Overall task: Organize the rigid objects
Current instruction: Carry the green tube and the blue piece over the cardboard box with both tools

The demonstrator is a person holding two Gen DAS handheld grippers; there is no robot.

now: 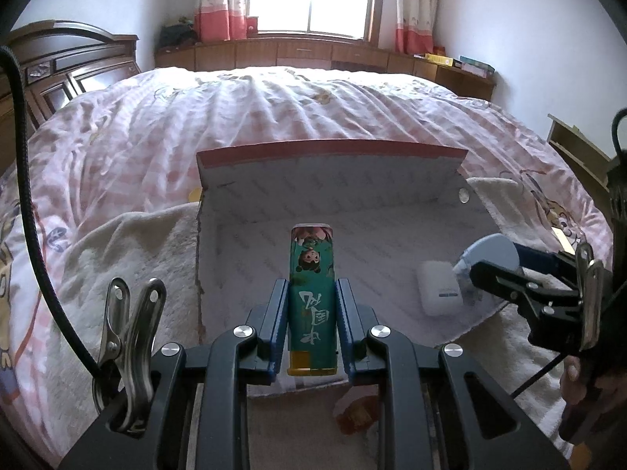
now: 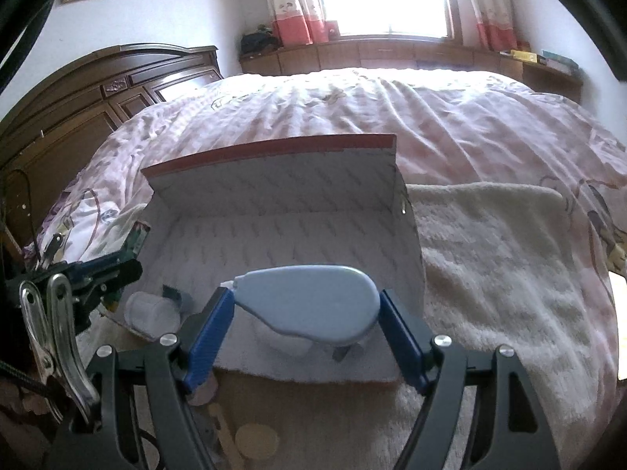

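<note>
My left gripper (image 1: 312, 293) is shut on a green cartoon-printed lighter (image 1: 312, 293) and holds it over the front of an open white cardboard box (image 1: 333, 203) on the bed. My right gripper (image 2: 305, 305) is shut on a pale blue teardrop-shaped correction-tape dispenser (image 2: 309, 301) and holds it over the box's near right part (image 2: 274, 203). The right gripper also shows at the right of the left wrist view (image 1: 490, 262). A small white earbud case (image 1: 439, 288) lies inside the box; it also shows in the right wrist view (image 2: 151, 311).
The box sits on a cream fleece blanket (image 2: 490, 258) spread on a pink checked bedcover (image 1: 274, 113). A dark wooden headboard (image 2: 98, 90) stands at left. An orange item (image 1: 358, 415) lies on the blanket below my left gripper. Round tan pieces (image 2: 256, 440) lie near my right gripper.
</note>
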